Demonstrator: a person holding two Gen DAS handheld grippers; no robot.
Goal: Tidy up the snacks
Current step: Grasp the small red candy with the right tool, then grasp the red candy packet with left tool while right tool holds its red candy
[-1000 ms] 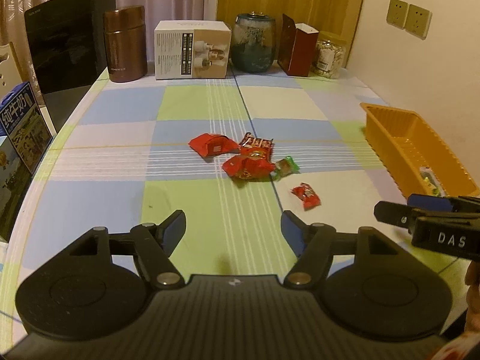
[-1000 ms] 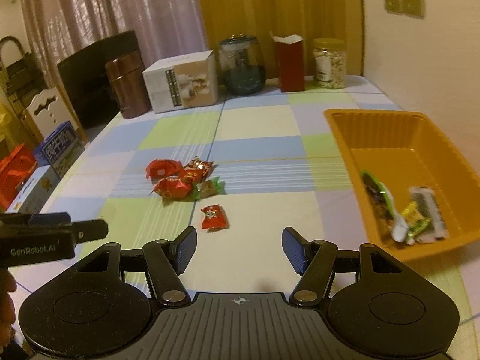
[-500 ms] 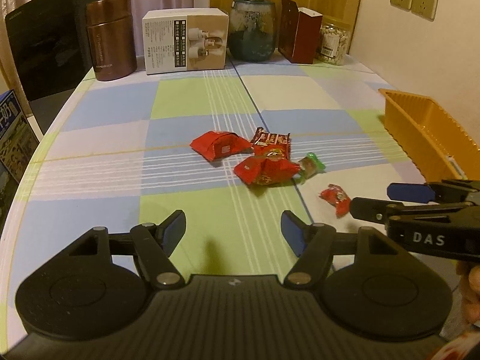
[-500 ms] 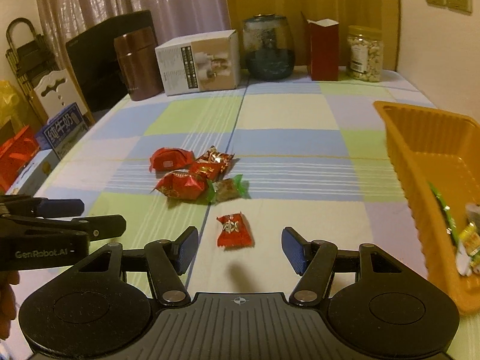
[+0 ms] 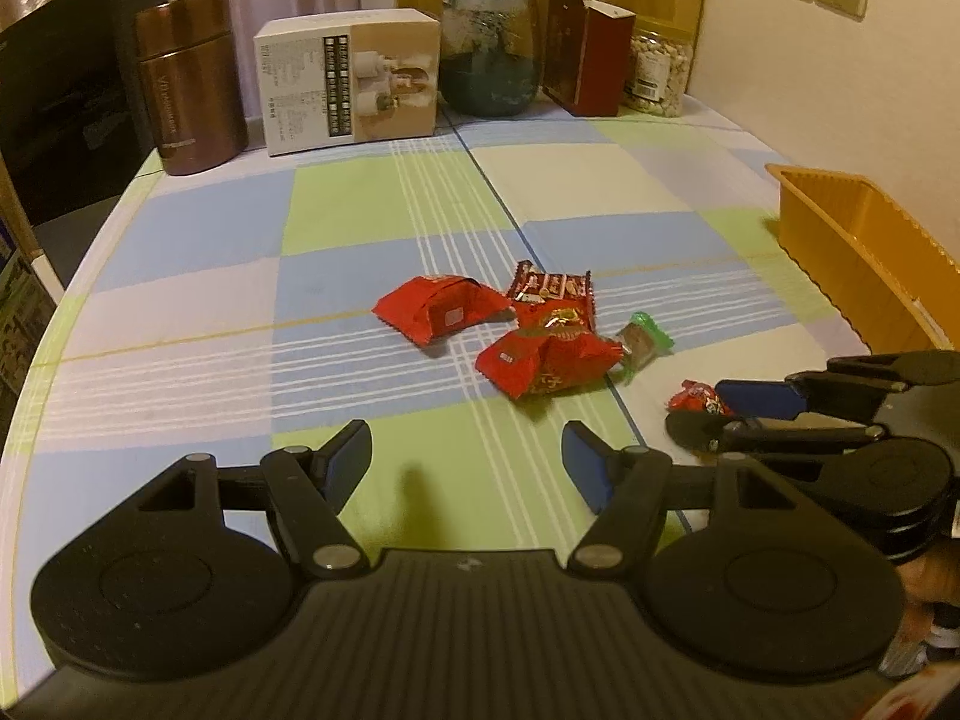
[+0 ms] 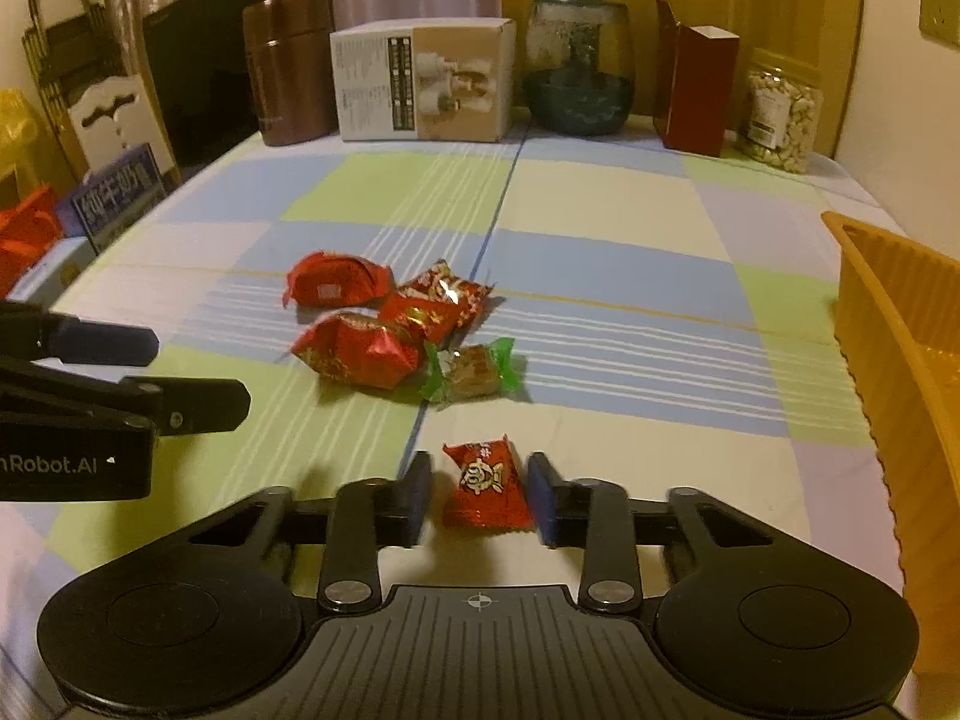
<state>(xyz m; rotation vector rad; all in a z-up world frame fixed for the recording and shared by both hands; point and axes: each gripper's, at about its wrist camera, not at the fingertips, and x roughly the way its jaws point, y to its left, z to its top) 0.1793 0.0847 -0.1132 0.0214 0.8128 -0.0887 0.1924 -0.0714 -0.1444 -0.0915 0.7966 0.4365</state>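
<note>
Table (image 6: 600,204): checked cloth, wide bare squares between my grippers and the far row of containers. Bare cloth also on the right, up to the orange bin (image 6: 900,360), whose wall runs along the right edge.

Right gripper (image 6: 480,495): jaws closing around a small red candy (image 6: 487,489) lying on the table near me. I see slim gaps on both sides, so the pads are not yet pressing it.

Left gripper (image 5: 465,462): released, jaws apart over bare green cloth, nothing between them.

Snack pile (image 5: 516,330), mid-table: a red packet (image 5: 441,313) at left, a second red packet (image 5: 546,360) nearer, a flat red wrapper (image 5: 552,288) behind them, and a green-ended sweet (image 5: 642,345) touching the right side. Well apart from the bin.

Far edge, left to right: brown canister (image 5: 192,81), white box (image 5: 354,84), dark glass jar (image 5: 489,48), red carton (image 5: 591,57), nut jar (image 5: 657,75).

Hidden or cut off: the bin's inside shows in neither view, and its near end runs out of frame. In the left view the right gripper's fingers cover most of the candy. Print on the wrappers is unreadable.

One view only: the right view shows chairs, a blue carton (image 6: 117,195) and red bags off the table's left edge, and the candy whole.
</note>
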